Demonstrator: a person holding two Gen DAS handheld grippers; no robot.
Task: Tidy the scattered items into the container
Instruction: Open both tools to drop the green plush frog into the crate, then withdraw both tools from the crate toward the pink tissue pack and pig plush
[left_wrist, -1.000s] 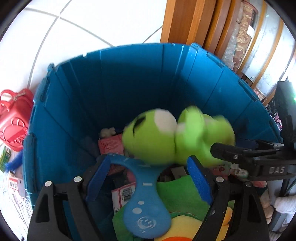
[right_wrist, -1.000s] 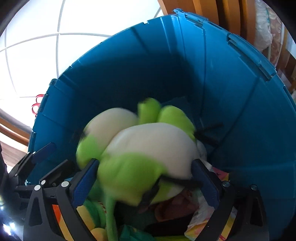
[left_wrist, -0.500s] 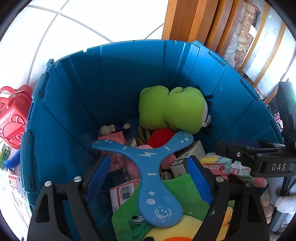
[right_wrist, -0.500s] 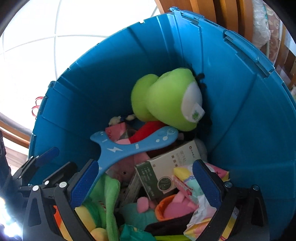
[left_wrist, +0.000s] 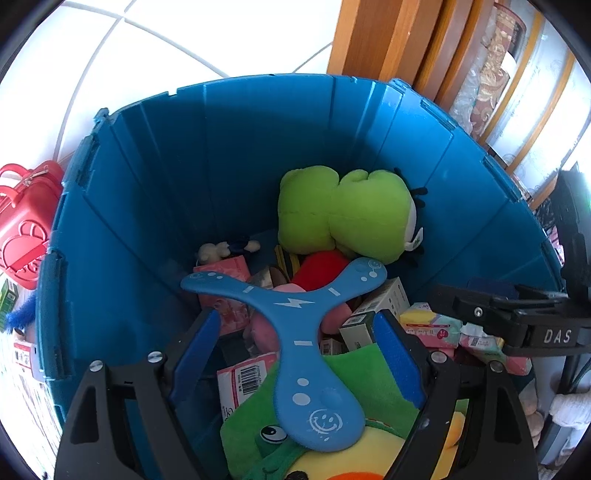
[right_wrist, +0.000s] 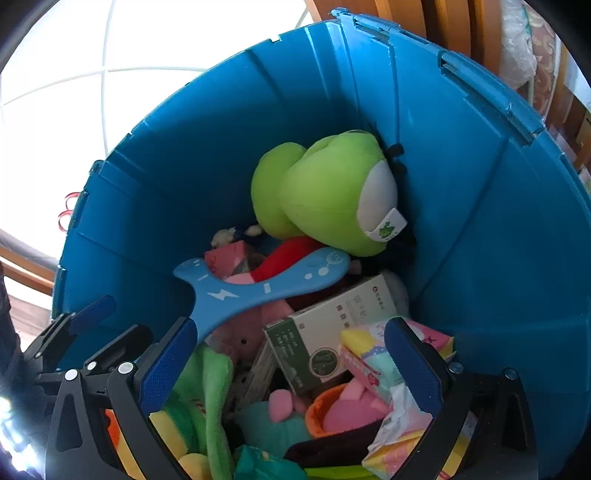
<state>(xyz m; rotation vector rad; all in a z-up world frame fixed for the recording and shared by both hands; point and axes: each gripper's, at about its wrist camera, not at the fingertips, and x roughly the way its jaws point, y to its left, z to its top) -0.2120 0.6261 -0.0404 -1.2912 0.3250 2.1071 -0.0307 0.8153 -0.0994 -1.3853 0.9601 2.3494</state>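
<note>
A deep blue bin (left_wrist: 155, 206) (right_wrist: 498, 240) fills both views, holding a pile of toys and boxes. A green plush frog (left_wrist: 343, 218) (right_wrist: 325, 195) lies on the pile against the far wall. In front of it a blue three-armed boomerang (left_wrist: 295, 314) (right_wrist: 236, 291) rests flat on top. My left gripper (left_wrist: 295, 350) hangs open over the near part of the pile, with nothing between its blue pads. My right gripper (right_wrist: 290, 363) is also open and empty above a white and green box (right_wrist: 332, 328); it shows side-on in the left wrist view (left_wrist: 498, 314).
A red bag (left_wrist: 22, 221) and small boxes (left_wrist: 7, 299) lie on the white tiled floor left of the bin. Wooden furniture (left_wrist: 388, 37) stands behind the bin at the upper right. Tissue packs (left_wrist: 436, 325) and a yellow-green plush (left_wrist: 369, 454) fill the near pile.
The green plush frog, blurred between my right gripper's fingers a second ago, has dropped and come to rest against the far wall. The boomerang has settled on the pile. Both grippers stayed put.
</note>
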